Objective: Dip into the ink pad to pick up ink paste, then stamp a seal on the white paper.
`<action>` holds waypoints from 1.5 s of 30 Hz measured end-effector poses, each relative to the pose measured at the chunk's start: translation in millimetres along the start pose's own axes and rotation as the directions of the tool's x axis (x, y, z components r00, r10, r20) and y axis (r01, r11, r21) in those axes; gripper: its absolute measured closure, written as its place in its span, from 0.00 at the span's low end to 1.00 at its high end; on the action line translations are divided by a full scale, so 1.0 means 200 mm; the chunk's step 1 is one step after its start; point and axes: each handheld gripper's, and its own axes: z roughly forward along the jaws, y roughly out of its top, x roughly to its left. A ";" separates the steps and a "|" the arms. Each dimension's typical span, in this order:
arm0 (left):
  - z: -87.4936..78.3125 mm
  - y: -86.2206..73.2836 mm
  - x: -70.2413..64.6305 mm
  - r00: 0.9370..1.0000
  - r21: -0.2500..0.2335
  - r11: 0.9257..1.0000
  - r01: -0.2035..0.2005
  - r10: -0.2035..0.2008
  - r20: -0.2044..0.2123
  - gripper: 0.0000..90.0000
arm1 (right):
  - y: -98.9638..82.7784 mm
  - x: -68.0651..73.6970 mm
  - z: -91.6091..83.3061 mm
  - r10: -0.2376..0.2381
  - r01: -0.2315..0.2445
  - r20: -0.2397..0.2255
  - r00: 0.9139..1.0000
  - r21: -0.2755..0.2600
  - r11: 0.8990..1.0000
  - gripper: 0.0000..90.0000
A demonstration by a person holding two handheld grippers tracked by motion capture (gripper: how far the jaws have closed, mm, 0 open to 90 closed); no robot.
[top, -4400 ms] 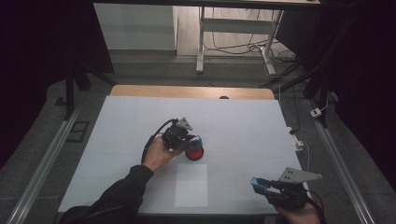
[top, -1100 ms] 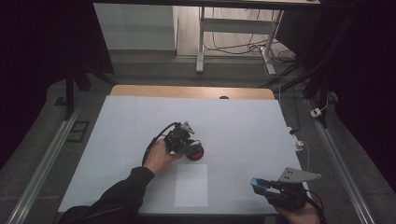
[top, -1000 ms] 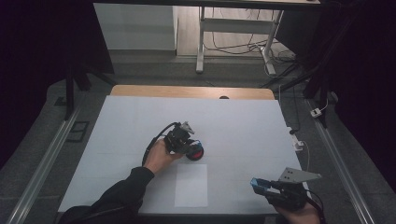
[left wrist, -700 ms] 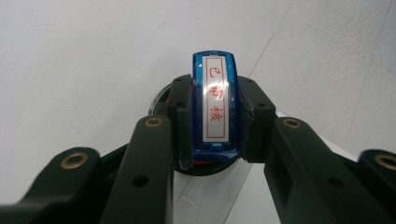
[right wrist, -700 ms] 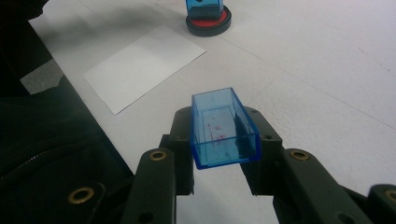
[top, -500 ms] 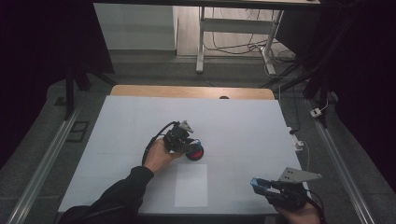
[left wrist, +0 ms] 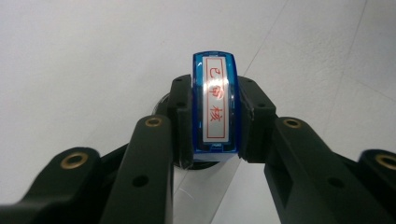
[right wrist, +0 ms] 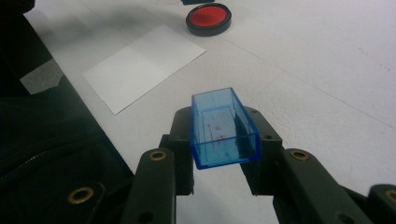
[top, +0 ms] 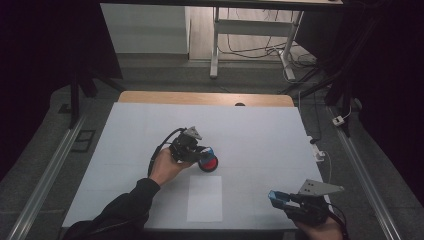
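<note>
My left gripper (top: pixel 202 153) (left wrist: pixel 215 116) is shut on a blue stamp (left wrist: pixel 215 105) with a white label of red characters, held over the round red ink pad (top: pixel 208 163) near the table's middle. Whether the stamp touches the pad I cannot tell. My right gripper (top: pixel 278 198) (right wrist: pixel 223 130) rests at the table's front right, shut on the stamp's clear blue cap (right wrist: pixel 222 128) (top: pixel 276 197), open end up. The ink pad (right wrist: pixel 208 18) lies far off in the right gripper view. A white sheet of paper (top: pixel 205 198) (right wrist: pixel 144 65) lies flat between the two hands.
The white table top (top: pixel 260 135) has a wooden strip (top: pixel 205 98) along its far edge. Small white connectors and a cable (top: pixel 320 152) lie at the right edge. Metal rails (top: pixel 47 175) run along both sides, and a desk frame (top: pixel 250 30) stands beyond.
The left hand with the stamp has shifted only slightly over the ink pad. The right hand has stayed in place with the cap.
</note>
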 end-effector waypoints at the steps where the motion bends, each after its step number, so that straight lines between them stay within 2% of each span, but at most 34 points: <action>1: -0.01 0.00 0.00 1.000 -0.003 1.000 -0.001 0.001 0.005 0.78 | 0.00 0.00 0.00 -0.001 0.001 0.000 1.000 0.000 1.000 0.76; 23: -0.12 -0.02 -0.10 0.998 -0.056 0.998 -0.039 0.042 0.042 0.78 | 0.00 0.00 0.00 -0.002 0.002 0.001 1.000 0.000 1.000 0.76; 34: -0.16 -0.04 -0.16 0.997 -0.063 0.997 -0.049 0.053 0.057 0.78 | 0.00 0.00 0.00 -0.009 0.009 0.003 1.000 0.001 1.000 0.75; 45: -0.21 -0.10 -0.21 0.995 -0.061 0.997 -0.054 0.058 0.078 0.78 | 0.00 0.00 0.00 -0.011 0.011 0.001 1.000 0.003 1.000 0.75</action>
